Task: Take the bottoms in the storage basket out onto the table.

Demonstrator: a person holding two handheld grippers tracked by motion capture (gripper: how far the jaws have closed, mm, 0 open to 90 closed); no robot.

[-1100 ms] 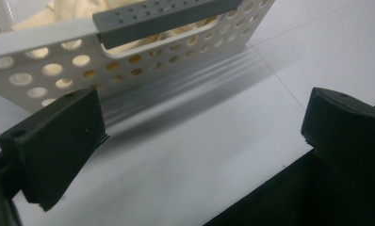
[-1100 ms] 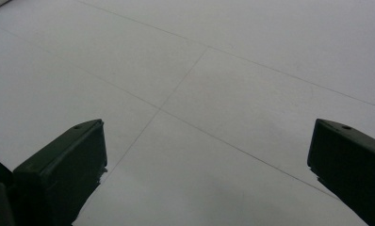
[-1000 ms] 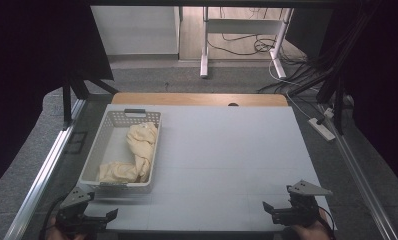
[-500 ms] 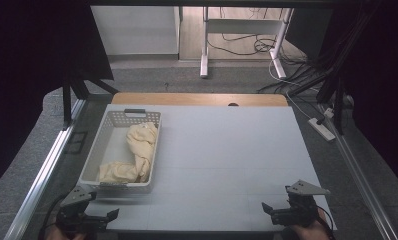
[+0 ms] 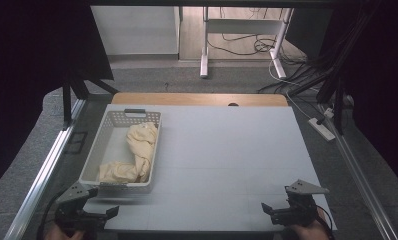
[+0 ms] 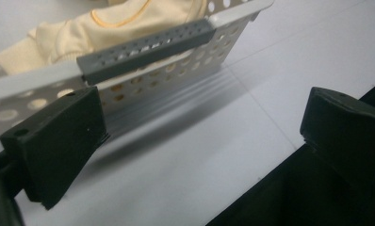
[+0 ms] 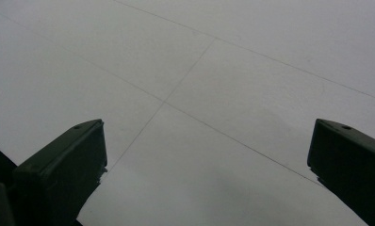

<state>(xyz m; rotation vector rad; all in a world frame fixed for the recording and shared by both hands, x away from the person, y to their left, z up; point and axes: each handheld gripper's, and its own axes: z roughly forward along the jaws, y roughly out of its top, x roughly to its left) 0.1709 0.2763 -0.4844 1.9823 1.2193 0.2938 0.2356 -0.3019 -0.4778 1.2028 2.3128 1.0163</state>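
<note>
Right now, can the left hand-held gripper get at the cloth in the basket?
Probably yes. The left hand-held gripper is open just before the basket, whose top is open. The cloth lies uncovered inside; only the near wall with its grey handle must be passed over.

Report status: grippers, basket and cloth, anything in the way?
Left gripper open, just short of basket. Right gripper open over bare table. Yellow cloth lies in basket. Nothing between.

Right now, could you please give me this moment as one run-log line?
left gripper: open, near basket | right gripper: open, over bare table | cloth: in basket, untouched
</note>
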